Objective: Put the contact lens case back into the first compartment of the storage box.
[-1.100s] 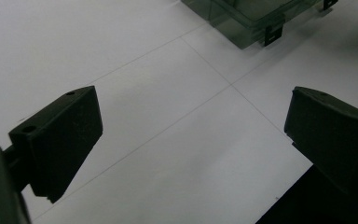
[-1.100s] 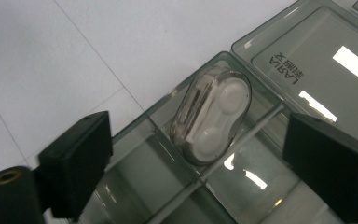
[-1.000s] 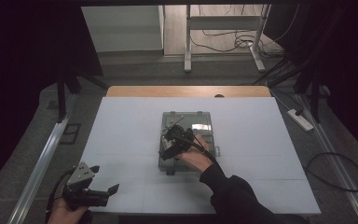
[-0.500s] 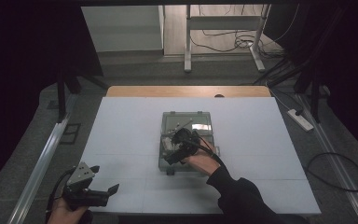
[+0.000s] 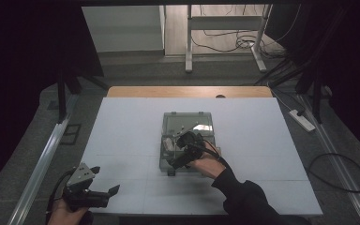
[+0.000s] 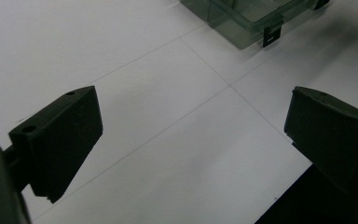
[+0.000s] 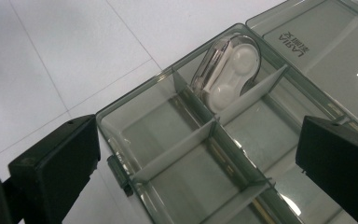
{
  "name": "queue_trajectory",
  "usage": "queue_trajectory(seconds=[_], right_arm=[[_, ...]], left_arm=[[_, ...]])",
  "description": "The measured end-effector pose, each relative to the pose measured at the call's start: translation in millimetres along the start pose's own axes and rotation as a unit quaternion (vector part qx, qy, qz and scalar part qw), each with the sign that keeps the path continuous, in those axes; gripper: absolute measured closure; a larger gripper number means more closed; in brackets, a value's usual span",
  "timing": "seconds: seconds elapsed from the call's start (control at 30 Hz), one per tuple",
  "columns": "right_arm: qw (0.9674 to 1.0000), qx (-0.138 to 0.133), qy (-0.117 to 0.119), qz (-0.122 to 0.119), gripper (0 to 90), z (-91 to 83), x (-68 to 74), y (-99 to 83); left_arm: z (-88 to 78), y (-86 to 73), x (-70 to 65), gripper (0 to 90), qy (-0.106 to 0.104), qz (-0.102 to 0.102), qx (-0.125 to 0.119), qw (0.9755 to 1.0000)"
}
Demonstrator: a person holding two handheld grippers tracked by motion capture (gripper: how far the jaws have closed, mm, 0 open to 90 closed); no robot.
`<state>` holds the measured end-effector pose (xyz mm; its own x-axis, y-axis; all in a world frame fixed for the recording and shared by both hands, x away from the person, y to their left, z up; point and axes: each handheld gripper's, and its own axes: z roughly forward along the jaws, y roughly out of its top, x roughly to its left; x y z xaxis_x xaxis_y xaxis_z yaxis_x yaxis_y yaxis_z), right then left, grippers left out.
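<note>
Right gripper view shows the right gripper (image 7: 196, 154) with jaws wide above the box (image 7: 168, 140); a white lens case (image 7: 228, 77) leans in a far compartment. Since before, it has moved slightly right. Left gripper (image 5: 104, 192) hovers wide-spread near the table (image 5: 122, 131) corner.

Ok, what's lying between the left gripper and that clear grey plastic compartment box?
Nothing: in the left gripper view, bare white table runs from the open left gripper up to the clear grey plastic compartment box. The high view shows the same gap.
</note>
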<state>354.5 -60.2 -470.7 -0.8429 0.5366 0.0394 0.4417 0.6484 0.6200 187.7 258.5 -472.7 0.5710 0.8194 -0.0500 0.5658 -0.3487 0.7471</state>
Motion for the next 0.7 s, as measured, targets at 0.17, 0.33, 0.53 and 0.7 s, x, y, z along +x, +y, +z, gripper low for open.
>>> queue_trajectory(seconds=[0.17,0.33,0.53,0.7], right_arm=[[1.0000,0.001,-0.001,-0.005,0.0,-3.7,0.3,-4.6],[0.9999,-0.001,-0.003,-0.010,0.0,-8.3,-0.1,-9.5],[0.9999,-0.003,0.000,-0.012,0.0,-12.5,0.2,-12.5],[0.9999,0.000,0.005,-0.011,0.0,-15.5,-0.4,-17.2]], left_arm=[[-0.2,-0.1,0.0,4.1,-0.001,0.001,-0.001,1.0000],[-0.4,-0.2,0.1,4.0,-0.003,0.001,-0.002,1.0000],[-0.7,-0.3,0.3,3.9,-0.006,0.002,-0.004,1.0000],[-0.9,-0.4,0.6,3.8,-0.007,0.003,-0.004,1.0000]])
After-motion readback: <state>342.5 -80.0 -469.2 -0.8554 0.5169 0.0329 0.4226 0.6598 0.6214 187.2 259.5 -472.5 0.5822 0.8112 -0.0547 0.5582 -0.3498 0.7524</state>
